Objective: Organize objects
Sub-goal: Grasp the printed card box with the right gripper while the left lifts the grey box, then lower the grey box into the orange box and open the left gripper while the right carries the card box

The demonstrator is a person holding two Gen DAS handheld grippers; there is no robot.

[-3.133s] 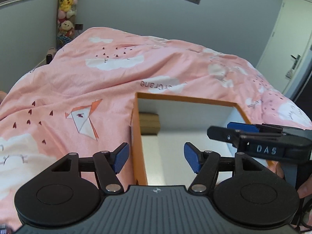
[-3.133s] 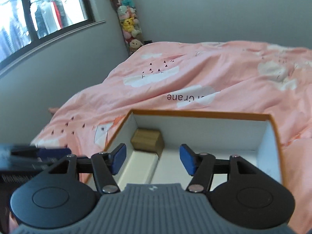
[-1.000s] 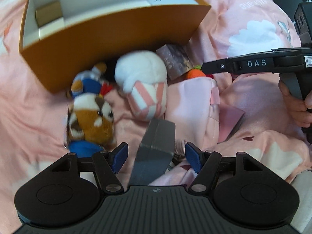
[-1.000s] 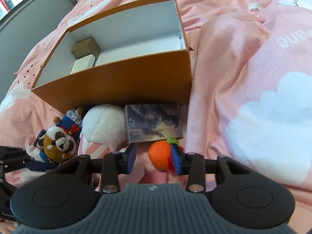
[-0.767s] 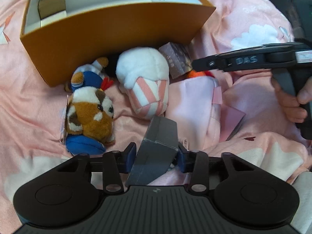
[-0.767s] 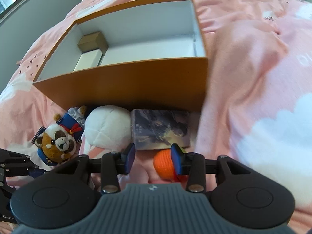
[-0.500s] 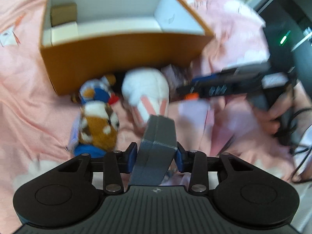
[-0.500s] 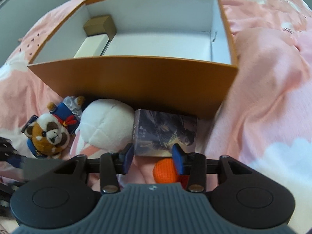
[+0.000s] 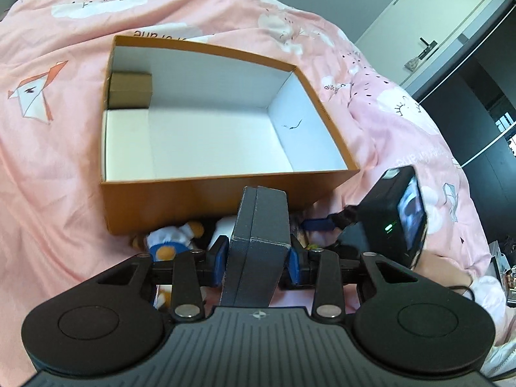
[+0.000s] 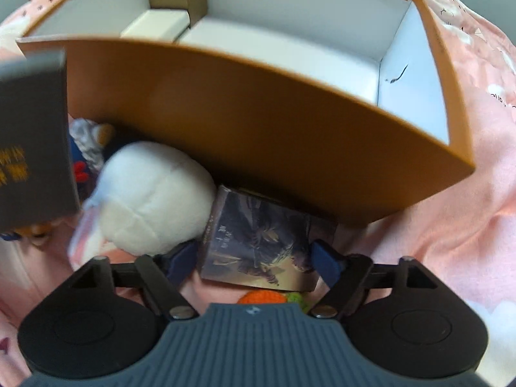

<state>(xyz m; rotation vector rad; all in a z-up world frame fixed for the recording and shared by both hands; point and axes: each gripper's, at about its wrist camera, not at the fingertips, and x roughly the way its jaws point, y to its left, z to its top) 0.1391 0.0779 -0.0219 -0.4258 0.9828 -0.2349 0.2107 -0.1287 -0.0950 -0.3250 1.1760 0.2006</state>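
My left gripper is shut on a dark grey box, held clear of the bedding just in front of the orange storage box. The same grey box shows at the left of the right wrist view. My right gripper points steeply down, its jaws opening. A dark illustrated box lies between its blue pads, which stand beside it without pressing. A white plush rests to its left and an orange crochet toy just below it.
The orange box holds a small brown carton and a white block at its left end. A raccoon plush lies by its front wall. Pink bedding surrounds everything. A door stands at far right.
My left gripper closed on the grey box and lifted it toward the orange box. My right gripper sank over the illustrated box and its jaws spread wider.
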